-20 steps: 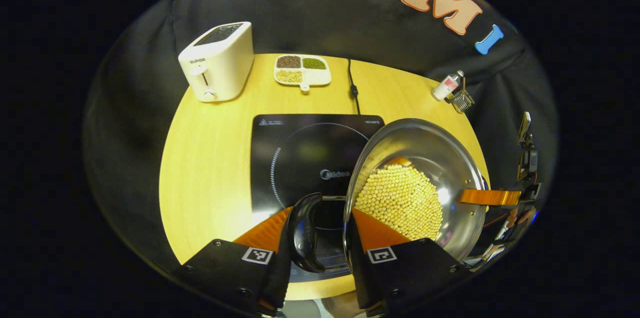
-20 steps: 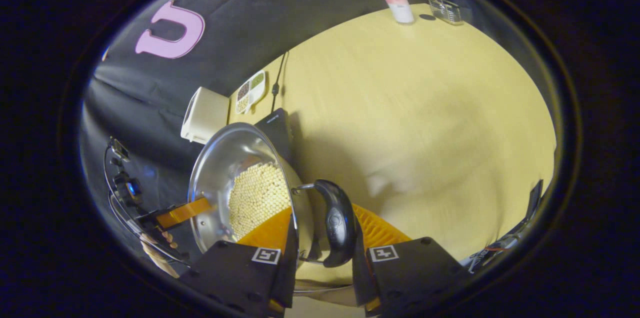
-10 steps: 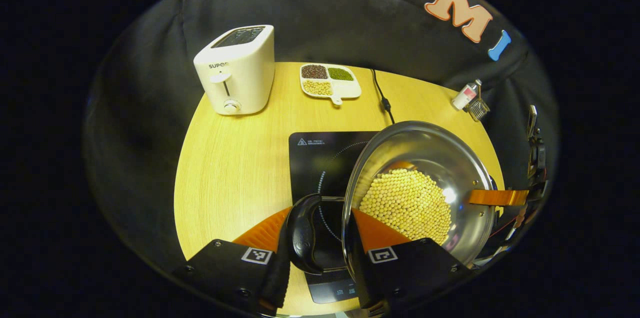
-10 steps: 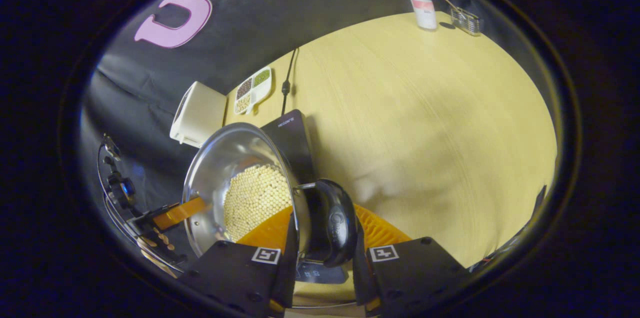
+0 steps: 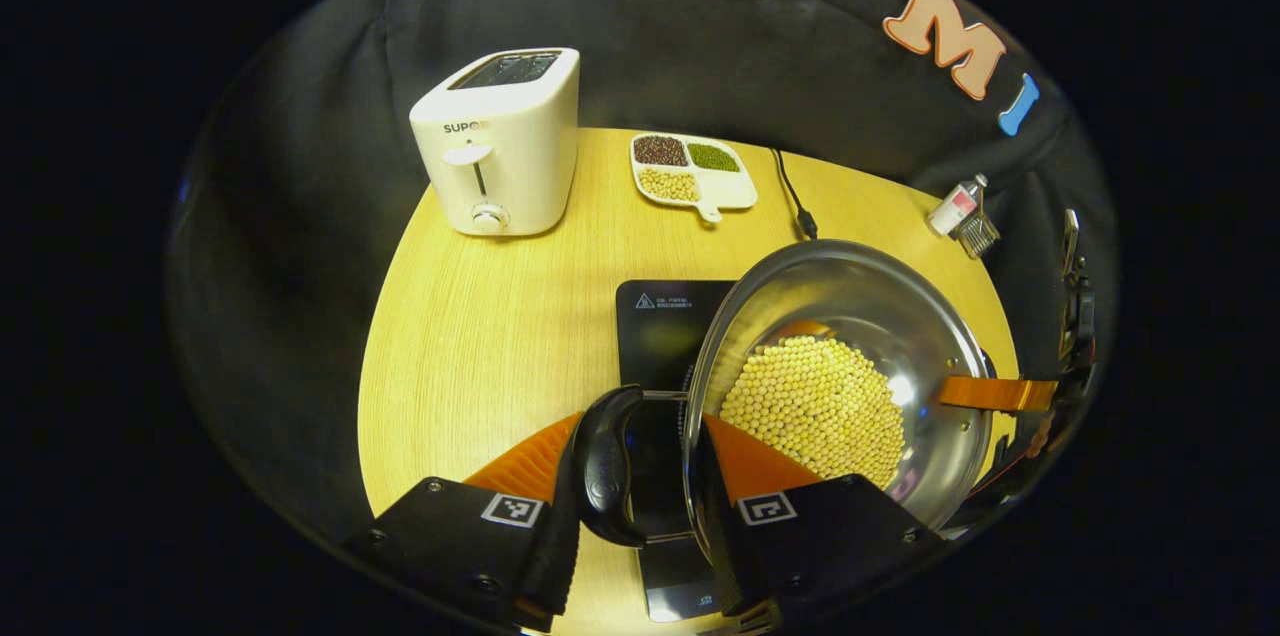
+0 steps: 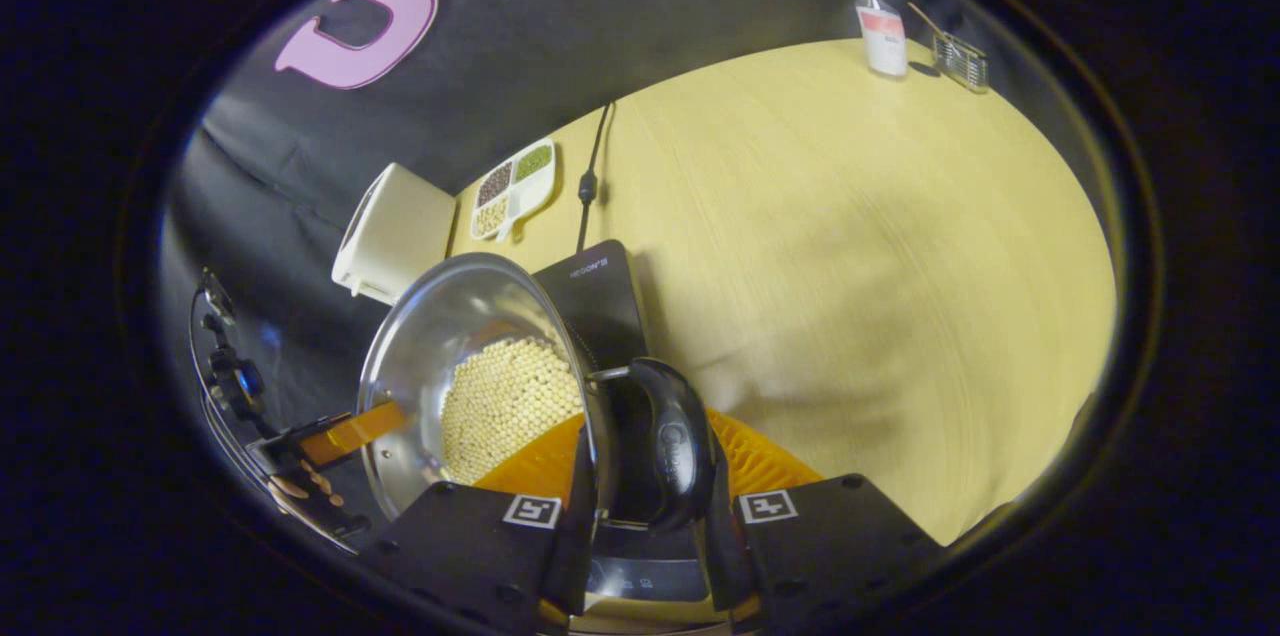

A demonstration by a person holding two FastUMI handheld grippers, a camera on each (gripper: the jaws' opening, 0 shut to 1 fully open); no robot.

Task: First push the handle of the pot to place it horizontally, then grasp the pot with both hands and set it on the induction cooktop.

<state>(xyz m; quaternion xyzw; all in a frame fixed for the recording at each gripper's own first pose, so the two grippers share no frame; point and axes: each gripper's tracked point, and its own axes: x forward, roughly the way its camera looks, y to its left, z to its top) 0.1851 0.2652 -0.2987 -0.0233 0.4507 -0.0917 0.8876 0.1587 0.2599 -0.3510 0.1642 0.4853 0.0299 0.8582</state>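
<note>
The pot (image 5: 850,316) covers the induction cooktop (image 5: 660,316) from about 3 o'clock, so its ring is mostly hidden in the left gripper view. The bottle (image 6: 882,36) at 1 o'clock in the right gripper view is too small to identify. Whether the pot's base touches the cooktop cannot be told.

My two cameras look down close from opposite sides of the pot (image 5: 840,366), sharing its beans (image 6: 505,406), the cooktop (image 5: 660,336) and table (image 6: 850,246).
</note>
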